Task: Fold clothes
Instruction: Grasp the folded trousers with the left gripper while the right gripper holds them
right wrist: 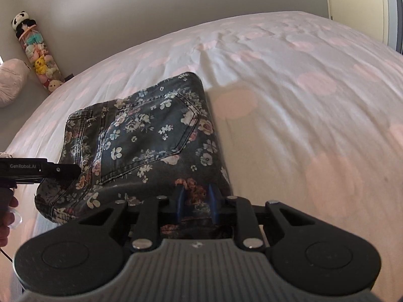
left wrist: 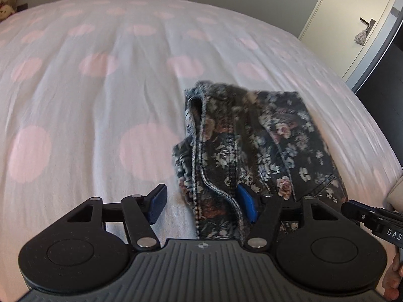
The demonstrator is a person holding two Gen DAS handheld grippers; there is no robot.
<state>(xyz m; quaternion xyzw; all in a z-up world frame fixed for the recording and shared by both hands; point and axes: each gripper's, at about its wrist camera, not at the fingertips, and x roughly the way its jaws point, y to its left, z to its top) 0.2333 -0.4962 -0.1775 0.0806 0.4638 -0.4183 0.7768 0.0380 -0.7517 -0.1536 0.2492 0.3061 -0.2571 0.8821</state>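
Mid-fold, right gripper pinches floral jeans at six o'clock, left gripper spread; next, lay them flat.

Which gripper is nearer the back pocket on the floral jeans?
Probably right. The right gripper is shut on the jeans' fabric just below the back pocket; the left gripper is open at another edge.

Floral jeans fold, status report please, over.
Left tongs open around jeans edge. Right tongs shut on jeans. Jeans folded on bed. Nothing in the way.
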